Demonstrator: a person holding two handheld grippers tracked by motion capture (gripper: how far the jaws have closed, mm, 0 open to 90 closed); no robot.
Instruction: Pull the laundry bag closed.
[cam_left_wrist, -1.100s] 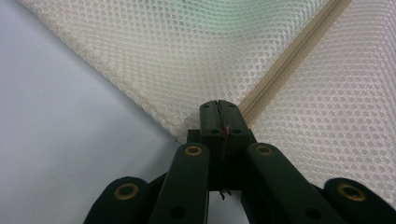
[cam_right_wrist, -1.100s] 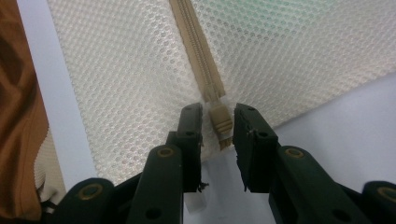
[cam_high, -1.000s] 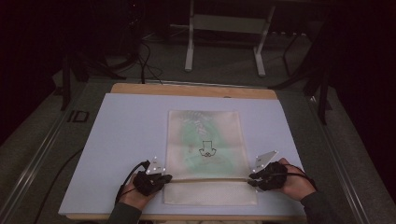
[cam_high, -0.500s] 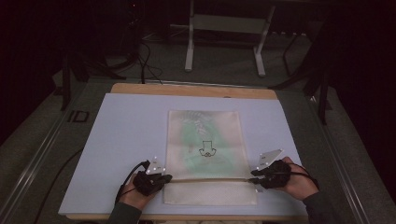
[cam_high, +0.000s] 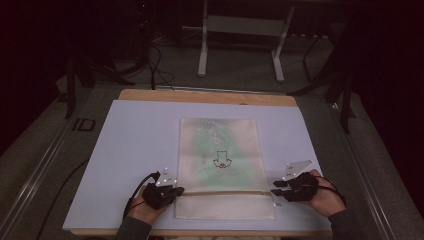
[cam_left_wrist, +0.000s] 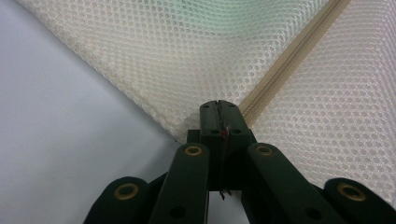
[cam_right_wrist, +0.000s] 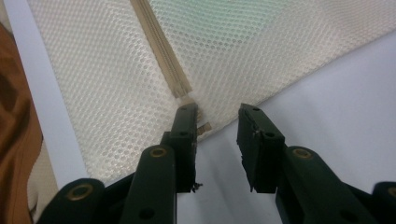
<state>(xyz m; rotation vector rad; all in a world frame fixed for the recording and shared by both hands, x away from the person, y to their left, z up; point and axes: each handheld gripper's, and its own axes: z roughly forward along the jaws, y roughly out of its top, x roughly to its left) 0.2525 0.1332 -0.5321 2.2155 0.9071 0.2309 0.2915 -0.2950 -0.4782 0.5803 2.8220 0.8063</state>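
Mesh zip bag flat | zipper looks shut | my left gripper pinches its corner | my right gripper spread by the pull tab

A dim lab or studio: white-topped table, floor cables, metal stand legs.

A wooden desk carries a white sheet. A cream mesh bag lies flat on the sheet, zipper near the front edge.

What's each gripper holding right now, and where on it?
Left gripper is shut on the mesh bag, at its edge where the zipper ends. Right gripper is open at the zipper's other end, holding nothing.
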